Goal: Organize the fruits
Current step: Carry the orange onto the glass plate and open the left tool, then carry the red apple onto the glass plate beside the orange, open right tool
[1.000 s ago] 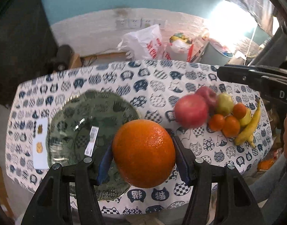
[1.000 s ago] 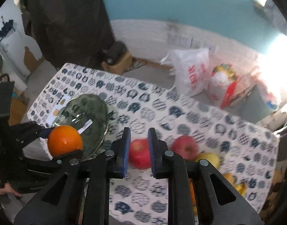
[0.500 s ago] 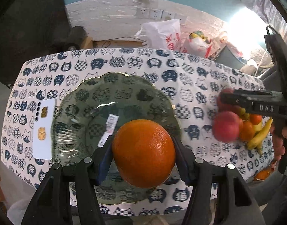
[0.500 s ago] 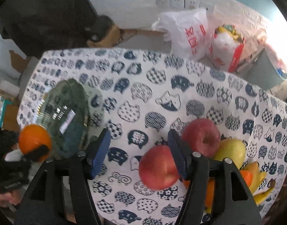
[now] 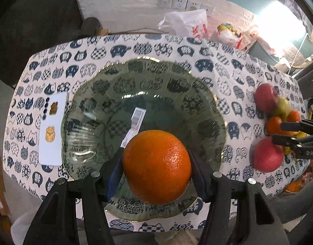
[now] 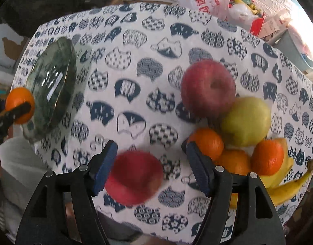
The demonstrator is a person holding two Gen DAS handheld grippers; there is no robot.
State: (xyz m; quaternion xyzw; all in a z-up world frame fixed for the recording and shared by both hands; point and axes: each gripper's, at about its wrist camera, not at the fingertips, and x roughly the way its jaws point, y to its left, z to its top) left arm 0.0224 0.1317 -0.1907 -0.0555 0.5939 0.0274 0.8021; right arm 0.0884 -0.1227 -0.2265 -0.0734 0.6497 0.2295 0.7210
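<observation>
My left gripper [image 5: 155,159] is shut on a big orange [image 5: 157,166] and holds it over the near part of a green glass plate [image 5: 107,94]. In the right wrist view my right gripper [image 6: 151,149] hangs over the fruit pile, its jaws opening. A red apple [image 6: 134,177] lies on the cloth between its fingers, apart from both pads. Further right lie a second red apple [image 6: 207,87], a green pear [image 6: 246,120], three small oranges [image 6: 207,143] and bananas [image 6: 287,189]. The held orange [image 6: 19,105] and the glass plate [image 6: 52,89] show at the left edge.
The table wears a white cloth with blue cat prints [image 5: 197,51]. A white phone [image 5: 52,130] lies left of the plate. Plastic bags [image 5: 187,24] and a bin sit on the floor behind the table. The table's near edge runs just under both grippers.
My left gripper carried the orange leftward and down over the plate. My right gripper went from shut to open and dropped toward the near red apple, which now sits between its fingers.
</observation>
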